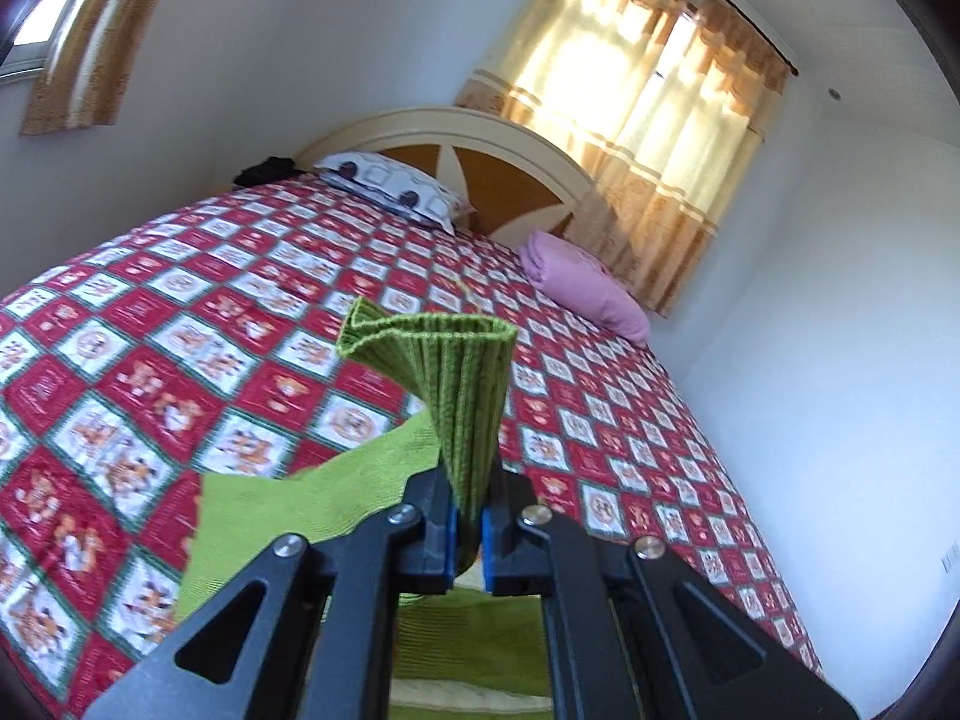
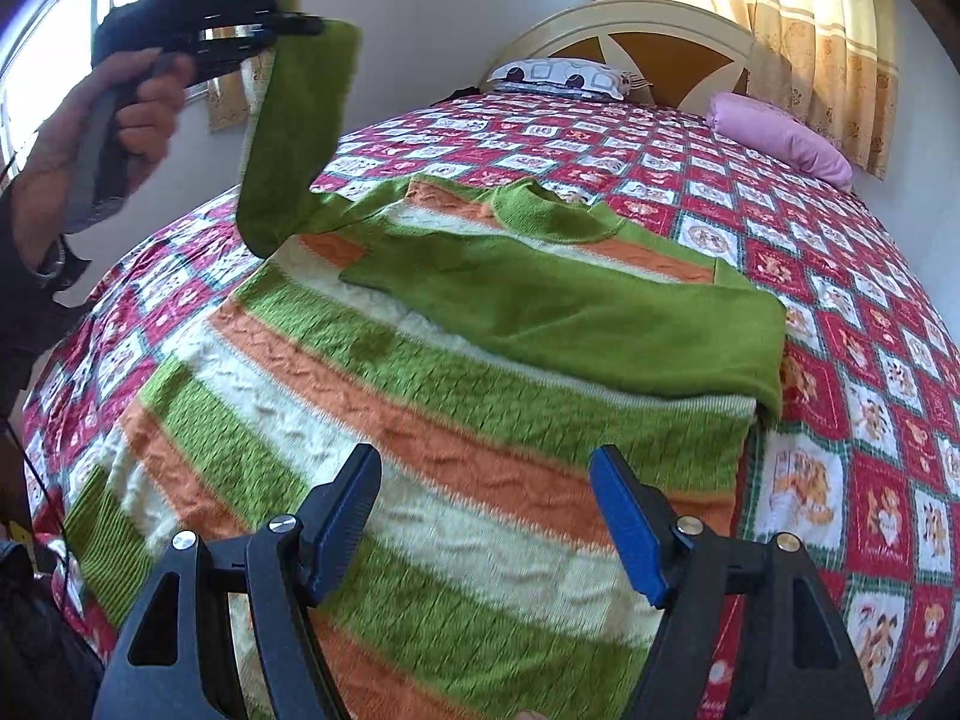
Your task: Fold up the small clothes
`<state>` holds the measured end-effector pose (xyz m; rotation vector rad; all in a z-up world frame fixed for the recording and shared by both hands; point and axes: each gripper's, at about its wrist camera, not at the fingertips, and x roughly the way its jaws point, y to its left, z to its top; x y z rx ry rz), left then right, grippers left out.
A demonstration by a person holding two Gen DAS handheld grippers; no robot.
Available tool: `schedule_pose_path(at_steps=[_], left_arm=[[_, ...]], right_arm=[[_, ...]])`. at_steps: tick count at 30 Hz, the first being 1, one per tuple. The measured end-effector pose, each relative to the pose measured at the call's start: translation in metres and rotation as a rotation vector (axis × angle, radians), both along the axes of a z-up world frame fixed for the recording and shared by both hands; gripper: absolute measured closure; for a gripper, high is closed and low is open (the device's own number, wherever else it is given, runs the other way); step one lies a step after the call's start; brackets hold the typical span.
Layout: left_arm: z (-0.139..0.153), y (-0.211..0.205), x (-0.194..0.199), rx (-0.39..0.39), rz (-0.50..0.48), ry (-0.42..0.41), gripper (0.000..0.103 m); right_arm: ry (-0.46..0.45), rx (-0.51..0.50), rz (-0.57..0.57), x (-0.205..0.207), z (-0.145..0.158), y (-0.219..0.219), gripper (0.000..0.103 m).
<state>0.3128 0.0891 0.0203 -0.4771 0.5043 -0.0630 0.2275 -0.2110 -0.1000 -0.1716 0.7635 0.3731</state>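
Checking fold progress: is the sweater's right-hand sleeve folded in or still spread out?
Folded in. The right-hand sleeve lies across the striped sweater body; the other sleeve hangs lifted in the left gripper.

Bedroom, white walls (image 1: 840, 276). Bed (image 1: 180, 312) under red-and-white checked quilt. Arched cream headboard (image 1: 480, 144) with orange panels. Patterned pillow (image 1: 396, 189) and pink pillow (image 1: 585, 285) at head. Sunlit yellow curtains (image 1: 648, 120) on window behind; second curtained window (image 1: 84, 42) at left.
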Motion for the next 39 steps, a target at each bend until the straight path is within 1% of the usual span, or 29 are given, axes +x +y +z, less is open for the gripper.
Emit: schedule_pose_path(at_steps=[6,10,11,13,14,15,17,18,19,20,21,22,23,24,25,26,27,29,31,32,33,35,37,39], left_arm=[[-0.03,-0.065,0.018,0.011,-0.094,0.057,0.098],[-0.056,-0.11,0.032,0.043,-0.145,0.108,0.098],[-0.063,-0.123,0.036,0.059,-0.162,0.123,0.098],[-0.079,-0.149,0.043,0.114,-0.19,0.151,0.098],[-0.085,-0.157,0.046,0.122,-0.203,0.165,0.098],[-0.094,-0.167,0.051,0.14,-0.222,0.192,0.094],[-0.11,-0.178,0.056,0.196,-0.22,0.265,0.092],[-0.114,-0.179,0.057,0.201,-0.223,0.284,0.092],[-0.116,-0.179,0.054,0.195,-0.244,0.296,0.091],[-0.114,-0.175,0.048,0.191,-0.261,0.291,0.089],[-0.11,-0.172,0.041,0.198,-0.272,0.27,0.081],[-0.103,-0.165,0.03,0.223,-0.268,0.24,0.068],[-0.096,-0.157,0.018,0.25,-0.258,0.204,0.06],[-0.088,-0.146,0.003,0.274,-0.238,0.16,0.043],[-0.084,-0.136,-0.009,0.291,-0.218,0.126,0.029],[-0.08,-0.121,-0.023,0.312,-0.191,0.094,0.026],[-0.079,-0.104,-0.033,0.336,-0.158,0.08,0.024],[-0.085,-0.074,-0.038,0.415,-0.079,0.102,0.024],[-0.099,-0.049,-0.038,0.528,0.001,0.168,0.023],[-0.106,-0.036,-0.039,0.57,0.041,0.207,0.023],[-0.112,-0.024,-0.04,0.577,0.068,0.229,0.023],[-0.123,-0.002,-0.042,0.531,0.091,0.271,0.023],[-0.135,0.01,-0.041,0.488,0.101,0.306,0.023],[-0.145,0.016,-0.042,0.462,0.105,0.335,0.023]], right_arm=[[0.035,0.014,0.002,-0.008,-0.016,-0.001,0.03],[0.055,0.033,-0.005,-0.012,-0.024,-0.003,0.03],[0.06,0.037,-0.008,-0.013,-0.027,-0.003,0.03],[0.072,0.043,-0.012,-0.015,-0.031,-0.004,0.03],[0.076,0.044,-0.013,-0.016,-0.034,-0.004,0.03],[0.08,0.044,-0.013,-0.017,-0.036,-0.005,0.03],[0.079,0.046,-0.016,-0.019,-0.039,-0.005,0.03],[0.076,0.052,-0.016,-0.021,-0.039,-0.007,0.03],[0.076,0.058,-0.015,-0.021,-0.039,-0.008,0.03],[0.077,0.064,-0.016,-0.021,-0.038,-0.008,0.03],[0.076,0.072,-0.017,-0.021,-0.038,-0.009,0.03],[0.076,0.076,-0.019,-0.02,-0.037,-0.01,0.03],[0.076,0.077,-0.022,-0.02,-0.036,-0.01,0.03],[0.075,0.078,-0.026,-0.019,-0.035,-0.011,0.03],[0.074,0.079,-0.028,-0.019,-0.032,-0.011,0.03],[0.075,0.083,-0.027,-0.017,-0.03,-0.011,0.03],[0.077,0.087,-0.026,-0.016,-0.027,-0.011,0.03],[0.079,0.094,-0.025,-0.009,-0.016,-0.01,0.03],[0.079,0.113,-0.03,0.002,-0.004,-0.01,0.03],[0.081,0.124,-0.034,0.008,0.0,-0.009,0.03],[0.087,0.153,-0.043,0.019,0.007,-0.01,0.03],[0.104,0.188,-0.066,0.037,0.013,-0.01,0.03],[0.098,0.184,-0.113,0.063,0.017,-0.008,0.03],[0.1,0.168,-0.142,0.083,0.016,-0.006,0.03]])
